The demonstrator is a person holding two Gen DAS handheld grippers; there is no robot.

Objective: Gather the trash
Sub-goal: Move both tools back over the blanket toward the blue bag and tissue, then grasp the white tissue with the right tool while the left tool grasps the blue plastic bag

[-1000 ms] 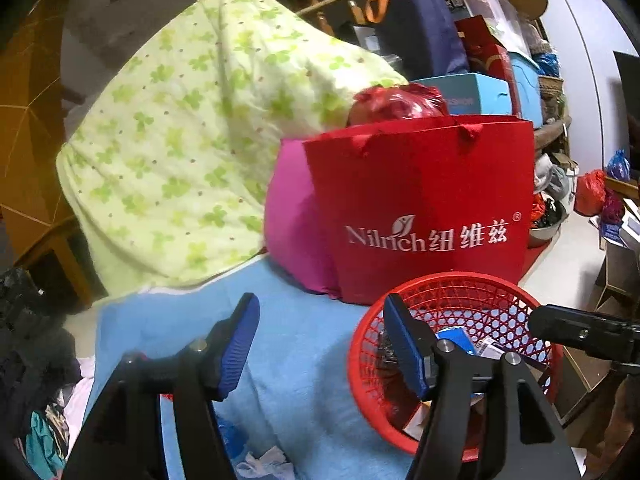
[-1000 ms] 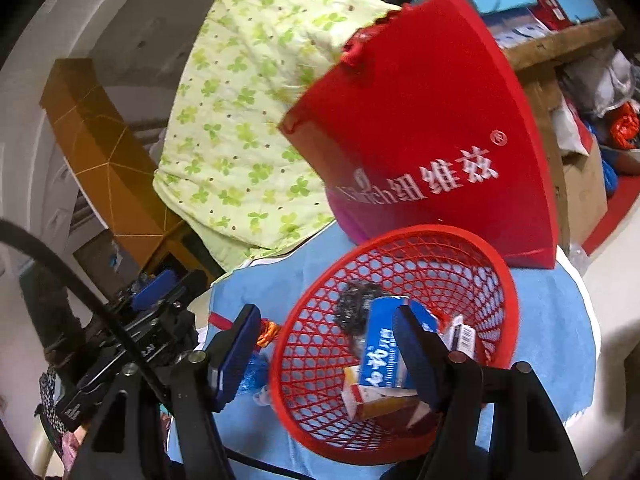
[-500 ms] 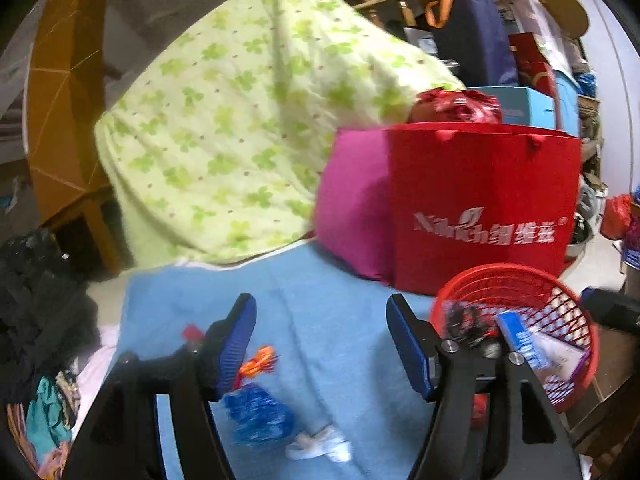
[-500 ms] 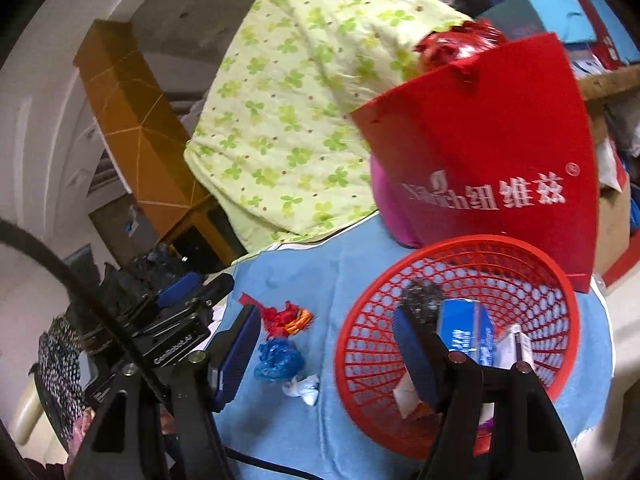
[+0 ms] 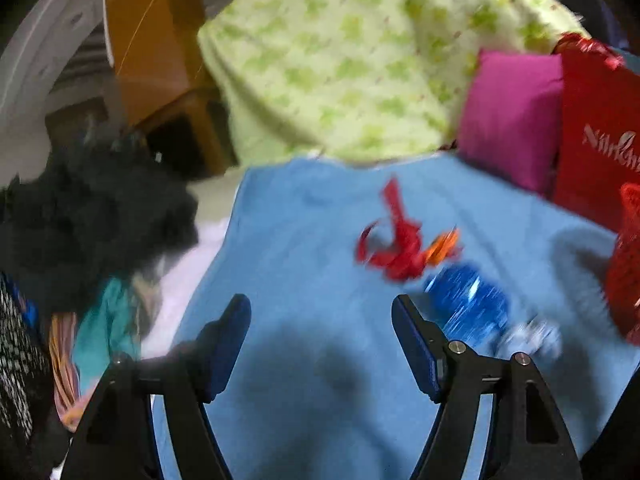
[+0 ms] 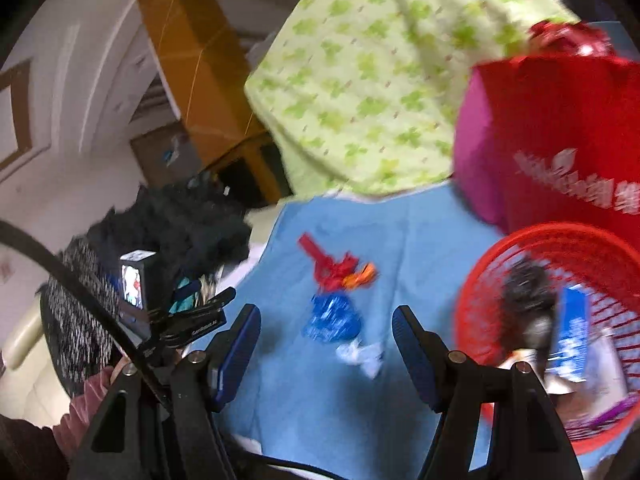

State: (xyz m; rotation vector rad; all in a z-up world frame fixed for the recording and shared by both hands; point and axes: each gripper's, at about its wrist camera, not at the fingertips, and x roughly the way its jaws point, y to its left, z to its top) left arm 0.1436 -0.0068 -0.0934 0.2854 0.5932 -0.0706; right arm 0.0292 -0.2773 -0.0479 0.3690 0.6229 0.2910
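Red wrapper (image 6: 336, 270), blue wrapper (image 6: 334, 318) and white scrap (image 6: 362, 354) lie mid-blue cloth (image 6: 400, 400), ahead between the spread, empty right gripper (image 6: 322, 330), right of the spread, empty left gripper (image 5: 320, 322); red basket (image 6: 472, 292) near the cloth's right edge.

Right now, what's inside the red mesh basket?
The red mesh basket holds a blue-and-white box, a black crumpled clump and pale packaging. Whatever lies beneath them is covered.

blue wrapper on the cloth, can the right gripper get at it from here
Probably yes: the right gripper is open and the blue wrapper lies just ahead between its fingers, nothing covering it; the white scrap sits beside it.
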